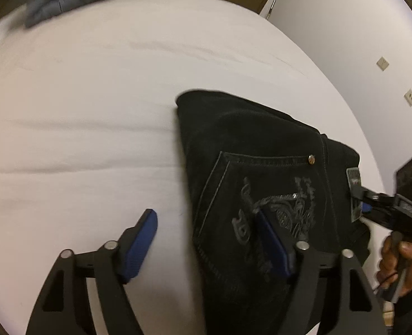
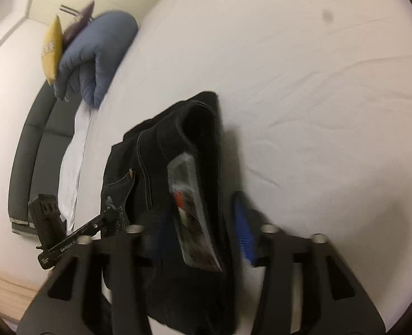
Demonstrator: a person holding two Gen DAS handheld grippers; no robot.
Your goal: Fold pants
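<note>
Black jeans (image 1: 250, 150) lie folded in a compact stack on the white bed, back pocket with grey embroidery facing up. My left gripper (image 1: 206, 223) is open; its right blue pad (image 1: 270, 240) rests on the pocket, its left pad (image 1: 141, 240) is over the sheet. The right gripper (image 1: 365, 203) shows at the waistband edge by a paper tag (image 1: 354, 178). In the right wrist view the jeans (image 2: 189, 145) lie between the spread fingers of my right gripper (image 2: 200, 223), with the tag (image 2: 189, 212) in the gap. The left gripper's body (image 2: 74, 237) shows beside the jeans.
The white bed sheet (image 1: 94, 111) spreads to the left and far side. A blue-grey quilt (image 2: 100, 53) and a yellow cushion (image 2: 51, 47) sit at the bed's head by a dark headboard (image 2: 24, 162). A white wall with sockets (image 1: 409, 97) is on the right.
</note>
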